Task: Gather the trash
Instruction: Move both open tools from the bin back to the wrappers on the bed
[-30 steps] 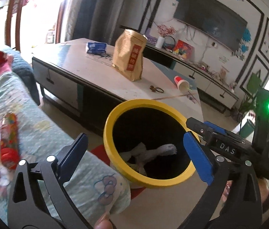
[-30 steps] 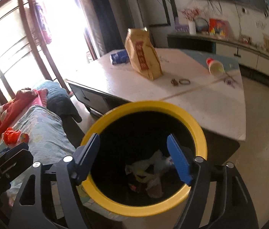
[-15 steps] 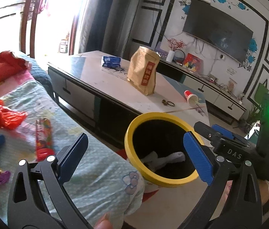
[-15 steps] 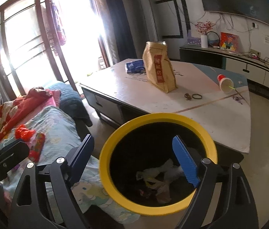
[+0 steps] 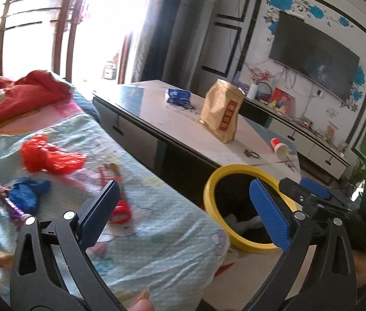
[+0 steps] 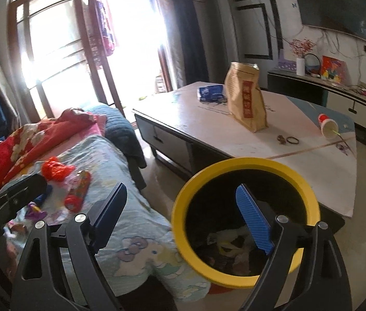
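Looking through the left wrist view, the left gripper [image 5: 183, 215] has its jaws apart and empty; wrappers [image 5: 50, 155] lie on the bed [image 5: 172, 233], left of the bin [image 5: 250, 207]. Right view: right gripper [image 6: 183, 212] jaws wide, empty, above the bin's near rim.

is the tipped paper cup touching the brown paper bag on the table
Apart. The right wrist view shows bare tabletop between the paper cup and the brown paper bag.
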### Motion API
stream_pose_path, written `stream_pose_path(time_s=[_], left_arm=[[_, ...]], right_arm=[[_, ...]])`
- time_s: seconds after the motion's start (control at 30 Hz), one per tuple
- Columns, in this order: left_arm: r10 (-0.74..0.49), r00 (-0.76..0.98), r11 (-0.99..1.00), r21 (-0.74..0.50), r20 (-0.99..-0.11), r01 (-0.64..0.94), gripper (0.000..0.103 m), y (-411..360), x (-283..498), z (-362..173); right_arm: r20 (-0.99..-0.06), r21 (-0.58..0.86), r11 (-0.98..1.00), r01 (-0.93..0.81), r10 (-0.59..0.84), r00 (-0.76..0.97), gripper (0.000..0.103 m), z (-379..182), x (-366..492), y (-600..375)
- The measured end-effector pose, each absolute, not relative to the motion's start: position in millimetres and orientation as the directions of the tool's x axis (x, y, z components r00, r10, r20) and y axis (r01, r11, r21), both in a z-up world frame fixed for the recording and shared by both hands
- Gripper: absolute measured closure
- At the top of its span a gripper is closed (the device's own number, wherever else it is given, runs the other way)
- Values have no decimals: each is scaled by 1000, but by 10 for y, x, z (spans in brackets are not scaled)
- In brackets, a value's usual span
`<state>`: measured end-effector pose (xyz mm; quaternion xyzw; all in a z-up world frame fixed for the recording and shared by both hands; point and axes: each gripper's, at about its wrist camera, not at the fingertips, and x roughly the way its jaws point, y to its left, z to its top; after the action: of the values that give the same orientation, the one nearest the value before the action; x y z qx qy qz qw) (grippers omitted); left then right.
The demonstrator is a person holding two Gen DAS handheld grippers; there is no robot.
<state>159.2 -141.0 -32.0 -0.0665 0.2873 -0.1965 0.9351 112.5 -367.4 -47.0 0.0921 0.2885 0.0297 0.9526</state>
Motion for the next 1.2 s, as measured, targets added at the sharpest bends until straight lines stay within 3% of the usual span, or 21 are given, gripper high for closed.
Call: stream_pose_path(time_s=[0.9, 1.2], left_arm=[[-255, 832, 950, -286, -492, 122, 11, -355, 1396, -282], [-172, 846, 952, -307, -505, 11, 11, 158, 1245, -318]], right_arm=[[-546, 121, 960, -252, 276, 791, 16, -351, 1022, -2630], [-569, 168, 931, -324, 360, 739, 16, -382, 1078, -2294]])
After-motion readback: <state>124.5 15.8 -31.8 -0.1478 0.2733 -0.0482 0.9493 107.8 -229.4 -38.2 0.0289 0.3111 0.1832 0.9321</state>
